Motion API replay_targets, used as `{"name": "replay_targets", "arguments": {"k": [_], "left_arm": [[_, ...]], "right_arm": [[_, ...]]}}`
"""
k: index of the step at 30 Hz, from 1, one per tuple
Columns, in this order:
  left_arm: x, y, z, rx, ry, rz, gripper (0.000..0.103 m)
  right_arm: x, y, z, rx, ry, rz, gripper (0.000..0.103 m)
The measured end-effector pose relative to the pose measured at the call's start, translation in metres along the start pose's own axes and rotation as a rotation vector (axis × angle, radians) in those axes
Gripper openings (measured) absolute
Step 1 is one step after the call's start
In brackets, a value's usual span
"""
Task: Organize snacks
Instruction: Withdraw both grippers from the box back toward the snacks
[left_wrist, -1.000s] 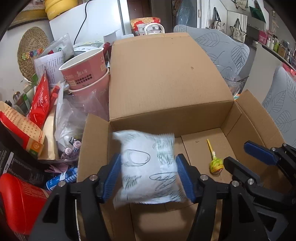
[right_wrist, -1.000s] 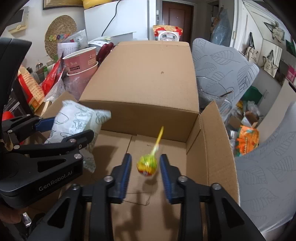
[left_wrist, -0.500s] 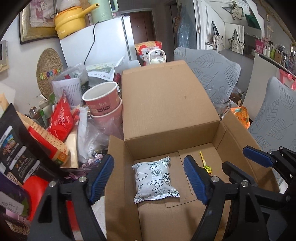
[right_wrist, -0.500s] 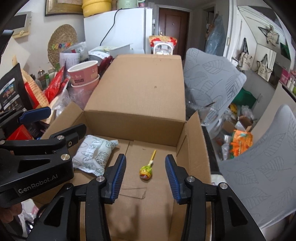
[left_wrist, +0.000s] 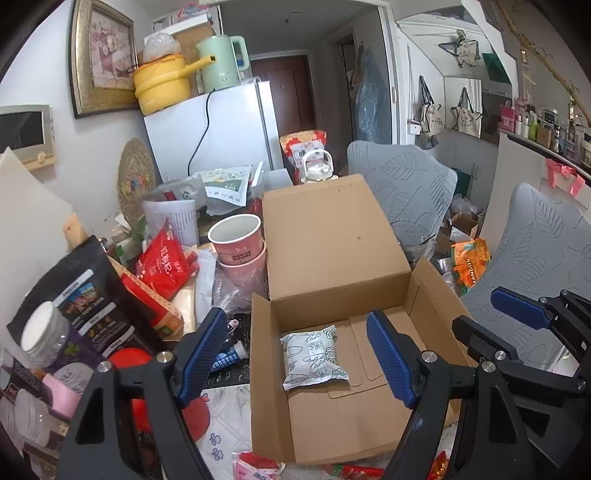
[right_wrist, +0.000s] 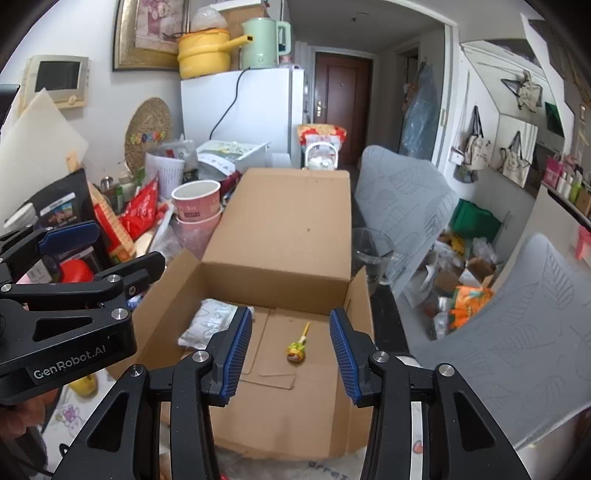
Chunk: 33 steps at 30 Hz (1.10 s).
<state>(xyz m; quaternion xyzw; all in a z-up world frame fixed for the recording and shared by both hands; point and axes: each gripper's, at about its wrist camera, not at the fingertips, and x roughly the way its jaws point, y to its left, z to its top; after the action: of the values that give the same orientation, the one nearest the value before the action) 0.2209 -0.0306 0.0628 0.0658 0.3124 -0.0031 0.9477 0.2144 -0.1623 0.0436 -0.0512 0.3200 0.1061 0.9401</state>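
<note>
Readable text: "GenRobot.AI" on the left gripper (right_wrist: 70, 240) body, seen from right wrist cam. Orange bag (left_wrist: 471, 260) on the floor by the chairs reads "SUNNIDS" or similar, partly creased. Pink cups (left_wrist: 238, 243) have a printed band, too small to read. Black pouch (left_wrist: 86, 299) labels also unreadable.

Left gripper (left_wrist: 295, 356): jaws wide apart, holding nothing, touching nothing. Hovers over the box (left_wrist: 260, 354) left wall; one pad outside the box, other over the floor of it.

Right gripper (right_wrist: 291, 356): jaws wide apart too, empty, no contact. Above the box near edge, pads straddling the lollipop (right_wrist: 297, 347) in view but well above it.

Snacks in box:
- white packet (left_wrist: 314, 356) w/ green line drawings, flat on box floor, left side, close to left wall. Partly hidden behind right gripper's pad in right cam (right_wrist: 208, 323).
- lollipop, yellow-green wrapper, yellow stick pointing to the back wall, lies at mid/right of box floor, apart from packet. Hidden by a pad in left cam.

Box lid flap is open, standing up at the back.

More snack packs piled outside, left of box: red bag (left_wrist: 164, 262), red tub (left_wrist: 127, 363).
</note>
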Motion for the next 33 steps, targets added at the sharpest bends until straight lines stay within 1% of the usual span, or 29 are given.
{"name": "replay_targets", "arguments": {"k": [11,21,24,29,32,33], "left_arm": [[-0.074,0.003,-0.008,-0.009,-0.084,-0.016,0.078],[-0.129,0.004,-0.029,-0.008,-0.141,-0.024,0.078],[-0.143,0.003,-0.037,-0.009,-0.153,-0.031,0.078],[-0.161,-0.001,-0.05,-0.003,-0.156,-0.042,0.08],[-0.17,-0.005,-0.059,0.009,-0.16,-0.049,0.082],[-0.172,-0.005,-0.062,0.011,-0.16,-0.055,0.082]], "right_arm": [[-0.076,0.005,-0.01,-0.003,-0.098,-0.005,0.044],[-0.126,0.011,-0.026,-0.013,-0.152,0.002,0.044],[-0.14,0.013,-0.033,-0.014,-0.171,0.004,0.05],[-0.159,0.016,-0.047,-0.017,-0.188,0.004,0.05],[-0.167,0.019,-0.056,-0.026,-0.192,0.005,0.054],[-0.171,0.021,-0.059,-0.031,-0.195,0.005,0.054]]}}
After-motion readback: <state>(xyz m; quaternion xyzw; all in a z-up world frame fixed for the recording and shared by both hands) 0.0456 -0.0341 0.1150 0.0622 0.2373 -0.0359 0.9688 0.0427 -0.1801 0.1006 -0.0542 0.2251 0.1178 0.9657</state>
